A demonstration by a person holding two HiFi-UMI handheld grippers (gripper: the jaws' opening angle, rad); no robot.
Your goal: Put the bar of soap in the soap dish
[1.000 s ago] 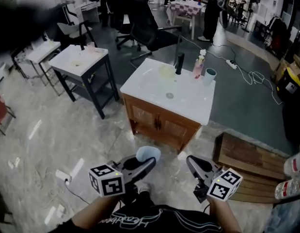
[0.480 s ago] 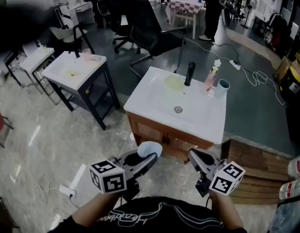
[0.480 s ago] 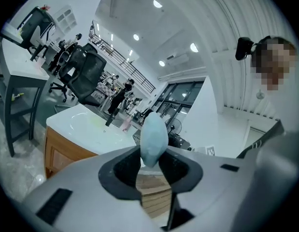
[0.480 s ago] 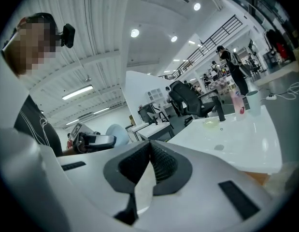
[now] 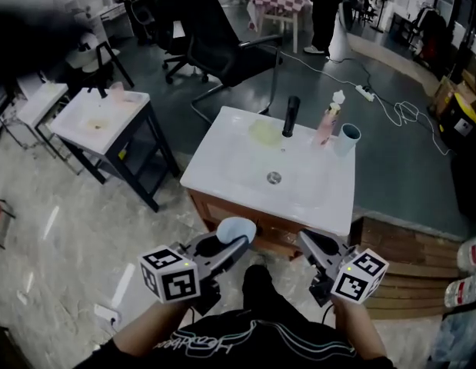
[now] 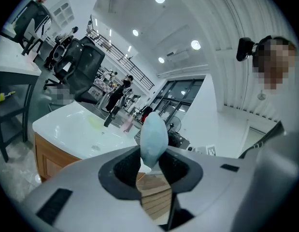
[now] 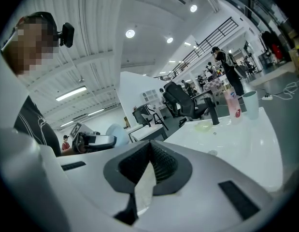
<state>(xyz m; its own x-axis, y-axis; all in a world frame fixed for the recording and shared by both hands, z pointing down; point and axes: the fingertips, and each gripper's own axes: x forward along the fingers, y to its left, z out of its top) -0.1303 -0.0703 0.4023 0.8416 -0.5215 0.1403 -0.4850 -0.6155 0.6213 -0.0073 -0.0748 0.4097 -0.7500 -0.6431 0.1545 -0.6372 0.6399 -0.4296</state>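
Observation:
A pale blue oval bar of soap (image 5: 237, 228) stands up between the jaws of my left gripper (image 5: 234, 242), which is shut on it. In the left gripper view the soap (image 6: 154, 136) rises above the dark pads. My right gripper (image 5: 306, 241) is beside it, shut, with nothing in it; its ribbed pads meet at the tips (image 7: 150, 149). Both grippers hover in front of the near edge of the white sink top (image 5: 222, 171). The yellowish soap dish (image 5: 264, 131) lies at the back of the sink top, left of the black tap (image 5: 290, 116). It also shows in the right gripper view (image 7: 204, 126).
A pink bottle (image 5: 327, 121) and a pale blue cup (image 5: 347, 139) stand right of the tap. The drain (image 5: 274, 177) is mid-basin. A second small washstand (image 5: 95, 121) stands left, a black office chair (image 5: 211, 37) behind, a wooden pallet (image 5: 407, 260) right.
The sink cabinet has come closer and now lies just ahead of both grippers. The soap stays held in the left gripper; the right jaws stay shut.

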